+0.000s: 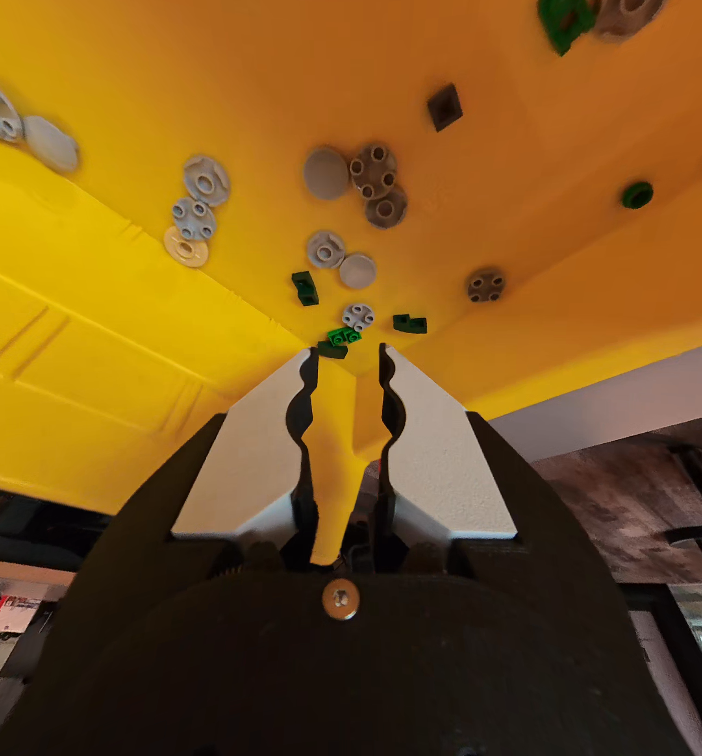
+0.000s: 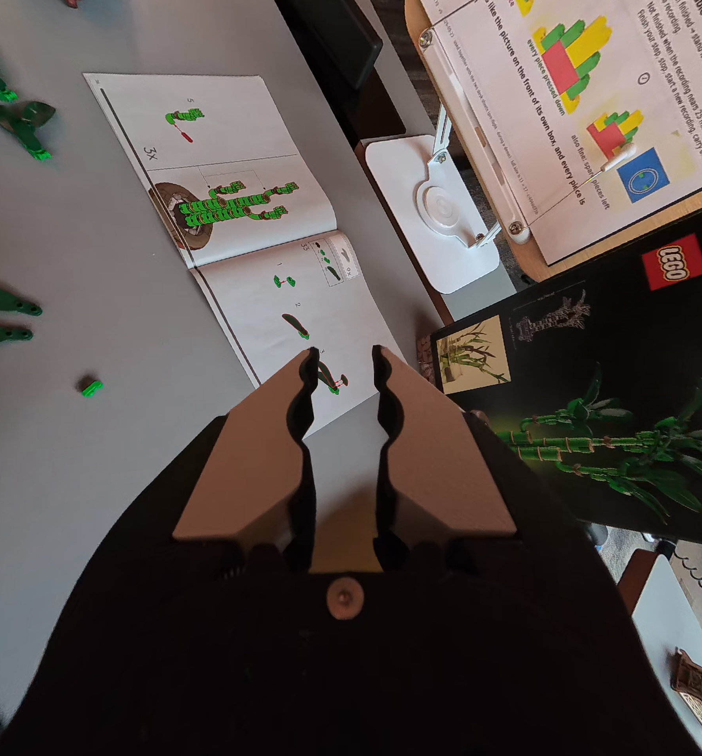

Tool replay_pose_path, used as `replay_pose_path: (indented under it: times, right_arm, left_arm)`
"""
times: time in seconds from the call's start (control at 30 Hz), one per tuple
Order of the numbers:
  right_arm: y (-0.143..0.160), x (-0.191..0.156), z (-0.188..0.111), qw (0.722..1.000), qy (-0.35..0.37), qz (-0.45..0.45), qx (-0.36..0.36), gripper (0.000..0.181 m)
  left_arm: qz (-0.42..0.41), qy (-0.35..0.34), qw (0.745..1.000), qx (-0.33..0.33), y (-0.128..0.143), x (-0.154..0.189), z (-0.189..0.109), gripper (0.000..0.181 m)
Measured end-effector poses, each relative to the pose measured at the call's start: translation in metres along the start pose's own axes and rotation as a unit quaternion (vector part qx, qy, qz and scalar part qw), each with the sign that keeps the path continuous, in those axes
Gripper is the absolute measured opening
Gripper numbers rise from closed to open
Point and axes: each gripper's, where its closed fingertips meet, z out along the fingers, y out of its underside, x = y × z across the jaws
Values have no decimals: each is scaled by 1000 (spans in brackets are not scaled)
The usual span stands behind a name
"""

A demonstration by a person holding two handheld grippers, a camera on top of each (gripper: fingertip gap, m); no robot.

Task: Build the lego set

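Observation:
In the left wrist view my left gripper [image 1: 347, 347] is open and empty, its tips just short of a bright green small plate [image 1: 344, 336] and a dark green curved piece [image 1: 333, 350] in the corner of a yellow tray [image 1: 95, 368]. Several grey round plates [image 1: 206, 180] and brown round plates [image 1: 373, 171] lie scattered in the tray, with more dark green pieces [image 1: 305, 288]. In the right wrist view my right gripper [image 2: 343, 352] is open and empty above the open instruction booklet [image 2: 226, 172] on the grey table [image 2: 75, 450]. Green leaf pieces [image 2: 3, 304] lie at the left.
A small green piece [image 2: 91, 386] lies alone on the table left of my right gripper. The black set box [image 2: 607, 388] stands at the right. A white stand [image 2: 435, 212] holds a printed sheet [image 2: 586, 102] at the upper right, past the table edge. Tip to tip, the grippers are about 75 cm apart. From the right gripper's tips to the small green piece [image 2: 91, 386] is close to 20 cm.

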Motion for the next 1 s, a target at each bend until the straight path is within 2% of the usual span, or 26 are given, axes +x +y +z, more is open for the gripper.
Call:
replay_pose_path:
  times: [0.4, 0.63, 0.77, 0.93, 1.0]
  right_arm:
    - [0, -2, -1, 1000, 0, -4, -6, 26]
    - [-1, 1, -9, 1000, 3, 3, 11, 26]
    - [-2, 1, -12, 1000, 3, 2, 19, 26]
    - [-5, 2, -21, 999, 6, 7, 38, 26]
    - [-5, 3, -25, 999, 9, 8, 42, 26]
  left_arm:
    - [-1, 8, 1000, -20, 4, 0, 15, 14]
    - [-15, -12, 1000, 3, 7, -1, 10, 13]
    - [-34, -20, 999, 30, 10, 1, -11, 13]
    - [-63, -70, 992, 83, 17, 10, -58, 13]
    - [-93, -93, 986, 102, 22, 25, -77, 13]
